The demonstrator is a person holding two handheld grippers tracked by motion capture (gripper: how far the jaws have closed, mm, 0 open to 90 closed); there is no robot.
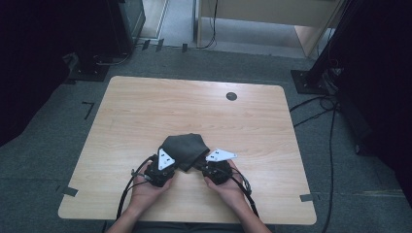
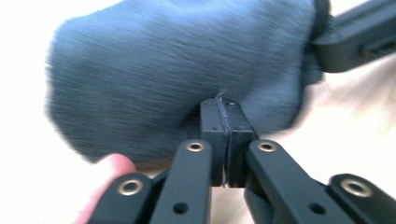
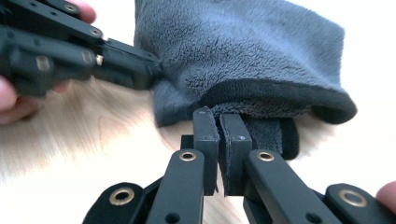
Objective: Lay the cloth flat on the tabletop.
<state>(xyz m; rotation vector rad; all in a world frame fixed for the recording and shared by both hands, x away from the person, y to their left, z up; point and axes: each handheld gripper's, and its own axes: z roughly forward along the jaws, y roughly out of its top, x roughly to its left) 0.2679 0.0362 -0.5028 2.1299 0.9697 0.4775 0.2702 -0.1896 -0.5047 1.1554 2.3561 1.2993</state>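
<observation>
From the high view, a person's two hands hold black tongs over a light wooden tabletop point(image 1: 145, 111), the left tongs point(image 1: 167, 162) and right tongs point(image 1: 201, 164) meeting at either near corner of a dark grey cloth point(image 1: 183, 148) bunched near the tabletop's front middle. A small dark round disc point(image 1: 231, 96) sits toward the far edge, well apart from the cloth. Grey carpet surrounds the tabletop, with black cables point(image 1: 316, 109) trailing at right and dark stands at the room's edges.

In the left gripper view, the left tongs point(image 2: 226, 121) are pressed together on the edge of the fleecy cloth point(image 2: 177, 60), a thin layer of fabric pinched between the two pads. A fingertip point(image 2: 109, 170) shows at lower left, and the other tongs reach the cloth at upper right.

The right gripper view shows what the overhead cannot: the cloth point(image 3: 243, 51) has a darker hemmed border point(image 3: 280, 95), and the right tongs point(image 3: 219, 123) are clamped on that border, the fabric lifted off the pale wood.
</observation>
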